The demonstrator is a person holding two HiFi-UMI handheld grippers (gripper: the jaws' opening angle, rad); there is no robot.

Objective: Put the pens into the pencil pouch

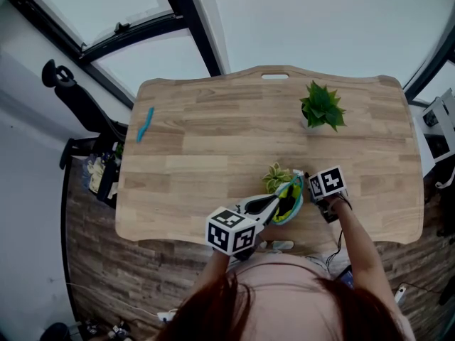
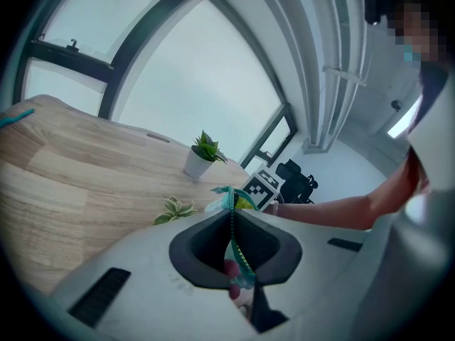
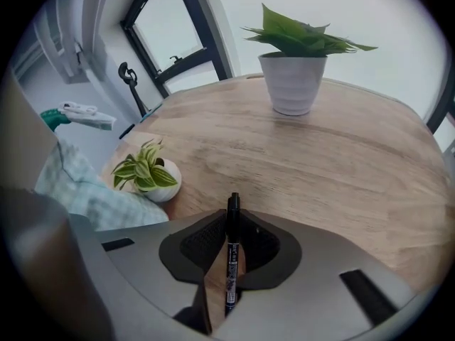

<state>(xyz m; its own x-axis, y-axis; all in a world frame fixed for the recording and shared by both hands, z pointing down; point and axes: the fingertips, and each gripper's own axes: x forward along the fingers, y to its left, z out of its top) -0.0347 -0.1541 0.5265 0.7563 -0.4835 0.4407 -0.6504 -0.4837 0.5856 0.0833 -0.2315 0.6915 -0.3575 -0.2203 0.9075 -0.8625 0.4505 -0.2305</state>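
My left gripper (image 1: 274, 203) is shut on the zip edge of a teal and yellow-green pencil pouch (image 1: 290, 206) and holds it up near the table's front edge. In the left gripper view the teal zip of the pouch (image 2: 231, 203) runs straight between the jaws of the left gripper (image 2: 233, 251). My right gripper (image 1: 311, 187) points steeply down just right of the pouch. A black pen (image 3: 231, 261) stands pinched between the jaws of the right gripper (image 3: 231, 251), tip toward the table. The pouch's checked cloth (image 3: 78, 183) lies to its left. A blue pen (image 1: 145, 123) rests at the table's far left.
A small variegated plant in a white pot (image 1: 277, 177) stands just behind the pouch. A larger green plant in a white pot (image 1: 322, 106) stands further back on the right. The wooden table (image 1: 213, 155) has a cut-out handle at its far edge. A black chair (image 1: 78, 98) is off the table's left side.
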